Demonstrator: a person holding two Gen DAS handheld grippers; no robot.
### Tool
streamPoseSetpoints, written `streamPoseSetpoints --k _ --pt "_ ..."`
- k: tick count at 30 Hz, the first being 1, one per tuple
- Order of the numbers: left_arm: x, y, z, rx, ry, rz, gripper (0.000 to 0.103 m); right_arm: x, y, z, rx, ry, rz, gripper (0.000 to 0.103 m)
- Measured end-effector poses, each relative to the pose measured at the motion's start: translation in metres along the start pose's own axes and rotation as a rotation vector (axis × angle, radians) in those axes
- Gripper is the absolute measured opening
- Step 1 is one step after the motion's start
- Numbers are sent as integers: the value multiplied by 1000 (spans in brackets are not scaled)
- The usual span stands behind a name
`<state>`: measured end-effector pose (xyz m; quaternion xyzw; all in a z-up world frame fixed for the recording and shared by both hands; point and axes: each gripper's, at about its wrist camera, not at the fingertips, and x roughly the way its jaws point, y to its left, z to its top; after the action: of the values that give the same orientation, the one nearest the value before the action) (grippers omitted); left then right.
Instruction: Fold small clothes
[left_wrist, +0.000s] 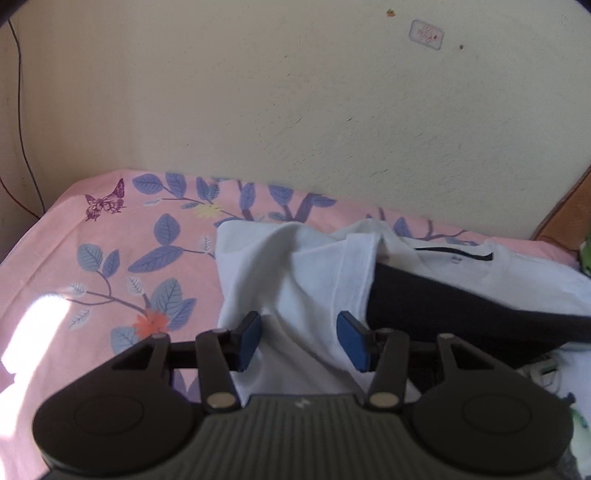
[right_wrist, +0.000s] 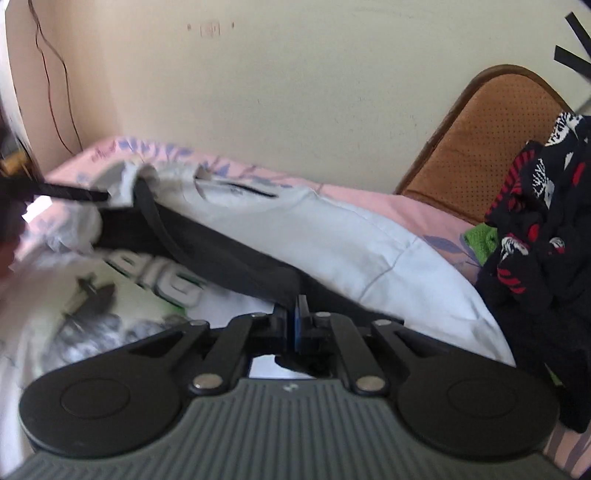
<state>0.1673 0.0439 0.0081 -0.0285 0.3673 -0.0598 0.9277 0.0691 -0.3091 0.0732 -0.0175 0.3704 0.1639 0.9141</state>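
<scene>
The white t-shirt (left_wrist: 295, 266) lies rumpled on the pink floral bedsheet (left_wrist: 110, 258). The left claw (left_wrist: 301, 339) hangs open over its left part, gripping nothing. Only the right wrist view shows the right claw (right_wrist: 297, 314) pinched shut on the shirt's black part (right_wrist: 221, 258), plus the dark patterned clothes (right_wrist: 535, 221) to the shirt's right.

I see cream wall (left_wrist: 295, 110) behind bed; pink floral bedsheet (left_wrist: 110, 258), sun patch near its edge; brown perforated headboard (right_wrist: 491, 140) at right.
</scene>
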Motion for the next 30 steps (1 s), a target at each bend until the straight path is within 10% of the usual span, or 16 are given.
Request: streamPoseSetpoints --k 5,9,11,16,21,23,25,30 --pt "3 5 -1 17 -43 39 49 -44 -5 31 95 -56 136 7" --pt "4 3 -2 43 -55 91 54 -3 -17 38 -3 -12 -256 44" --pt "4 4 -2 39 -55 89 55 24 -24 30 -69 21 -450 43" --pt "4 7 -1 19 -55 80 55 17 -26 15 84 -13 -254 43" --pt "3 4 -2 26 -62 96 55 25 -44 2 226 -2 -257 50" --pt "3 4 -2 28 -61 100 56 31 -63 -3 339 1 -251 48" --pt "4 7 -1 23 -54 94 57 35 -71 -5 439 -1 -185 7" --pt "5 10 0 17 -50 89 57 8 -56 -5 419 -50 -176 3"
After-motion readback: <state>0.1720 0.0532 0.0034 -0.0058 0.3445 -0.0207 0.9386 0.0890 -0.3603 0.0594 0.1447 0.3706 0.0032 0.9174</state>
